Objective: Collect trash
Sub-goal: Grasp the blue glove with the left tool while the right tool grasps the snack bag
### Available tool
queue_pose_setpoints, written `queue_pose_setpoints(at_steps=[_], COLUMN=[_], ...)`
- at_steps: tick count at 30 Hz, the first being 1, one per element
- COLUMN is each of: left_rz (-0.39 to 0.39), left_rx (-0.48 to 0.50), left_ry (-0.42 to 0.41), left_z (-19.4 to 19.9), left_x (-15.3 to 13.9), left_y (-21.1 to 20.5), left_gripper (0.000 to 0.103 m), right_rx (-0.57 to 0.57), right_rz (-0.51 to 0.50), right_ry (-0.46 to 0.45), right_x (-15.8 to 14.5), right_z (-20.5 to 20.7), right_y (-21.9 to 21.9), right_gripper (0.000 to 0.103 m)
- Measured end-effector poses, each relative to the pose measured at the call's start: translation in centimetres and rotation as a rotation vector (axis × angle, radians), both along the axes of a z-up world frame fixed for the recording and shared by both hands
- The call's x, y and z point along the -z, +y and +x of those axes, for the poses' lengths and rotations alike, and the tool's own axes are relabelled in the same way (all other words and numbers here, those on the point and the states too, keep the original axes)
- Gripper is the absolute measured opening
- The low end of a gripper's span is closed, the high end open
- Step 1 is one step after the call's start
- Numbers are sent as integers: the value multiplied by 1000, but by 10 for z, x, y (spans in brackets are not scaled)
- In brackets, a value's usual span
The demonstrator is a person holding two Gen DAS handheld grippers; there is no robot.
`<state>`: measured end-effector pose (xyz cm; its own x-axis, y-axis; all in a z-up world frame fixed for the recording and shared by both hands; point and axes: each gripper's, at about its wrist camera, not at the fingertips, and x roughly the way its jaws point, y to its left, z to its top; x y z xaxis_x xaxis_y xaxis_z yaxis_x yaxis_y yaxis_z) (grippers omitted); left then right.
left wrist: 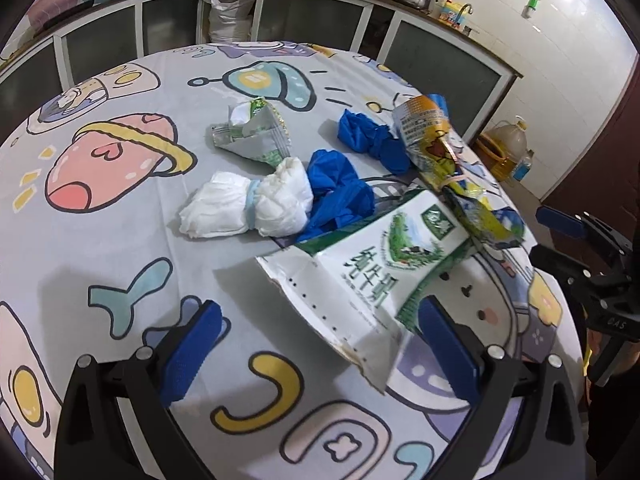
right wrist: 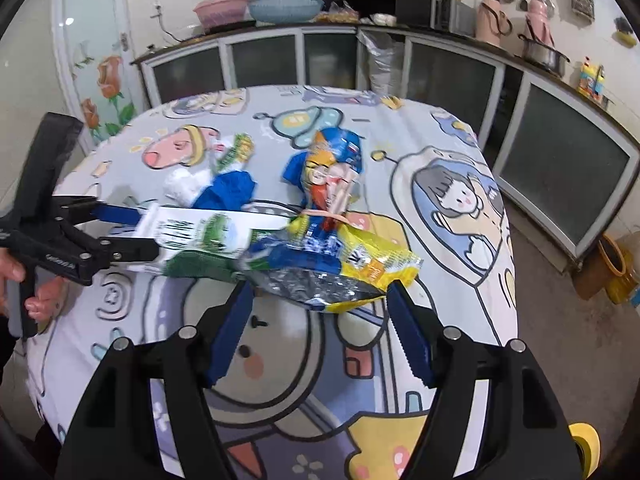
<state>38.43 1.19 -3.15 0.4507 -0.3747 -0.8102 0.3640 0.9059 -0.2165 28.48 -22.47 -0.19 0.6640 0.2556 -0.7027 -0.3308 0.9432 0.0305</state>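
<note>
Your left gripper [left wrist: 316, 344] has its jaws spread wide, and the torn end of a flattened green-and-white milk carton [left wrist: 360, 276] lies between them without being pinched; in the right wrist view the same carton [right wrist: 208, 236] stretches from that gripper toward the middle of the surface [right wrist: 460, 280]. Your right gripper [right wrist: 320, 328] also has its jaws apart, with the open mouth of a yellow-and-blue snack bag [right wrist: 332, 268] just ahead of them; you can see its silvery lining, but not whether anything is inside. The bag is cinched partway up with a pale band, and its far end stands tilted over the cartoon-print cloth.

The rest of the trash sits in a loose cluster near the middle of the surface: a crumpled white wad [left wrist: 248, 208] wrapped with a light blue band, crumpled blue plastic [left wrist: 340, 196] touching it, a second blue piece [left wrist: 372, 136] farther back beside the snack bag [left wrist: 436, 140], and a crushed green-and-white pack [left wrist: 252, 132] behind the wad.

On the back counter [right wrist: 280, 26] stand a pink basin [right wrist: 222, 10] and a blue basket [right wrist: 286, 8]; their contents are hidden from you. A metal pot [right wrist: 546, 60] sits on the right-hand counter, and a yellow oil jug [left wrist: 506, 146] stands on the floor by the cabinets
</note>
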Motion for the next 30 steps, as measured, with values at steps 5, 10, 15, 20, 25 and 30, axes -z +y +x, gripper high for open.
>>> queue_pose_setpoints(at_steps=[5,10,15,20,25,30], left_rz=[20,-14,3,19,9,62], left_rx=[16,5,-6,-33,-68,-69], left_ry=[-13,-3,-31,-39,-52,-71], left_z=[-4,-3,-7,-3,7,31], left_x=[-2,-4,-11,-16,-28,-41], left_y=[-3,-4,4,13,17,0], left_gripper=[95,95,95,95,95,95], right_rx=[-42,-53,-57,-12,35,61], right_rz=[-83,-67,-73,-13,77,156], right_ry=[-43,-3,41,23,-15,-67], right_x=[-3,5,14,10,-4,-25], right_z=[-2,19,35,34,25,7], right_y=[16,21,24,13,-8,-33], right_gripper=[75,75,55,34,27,24])
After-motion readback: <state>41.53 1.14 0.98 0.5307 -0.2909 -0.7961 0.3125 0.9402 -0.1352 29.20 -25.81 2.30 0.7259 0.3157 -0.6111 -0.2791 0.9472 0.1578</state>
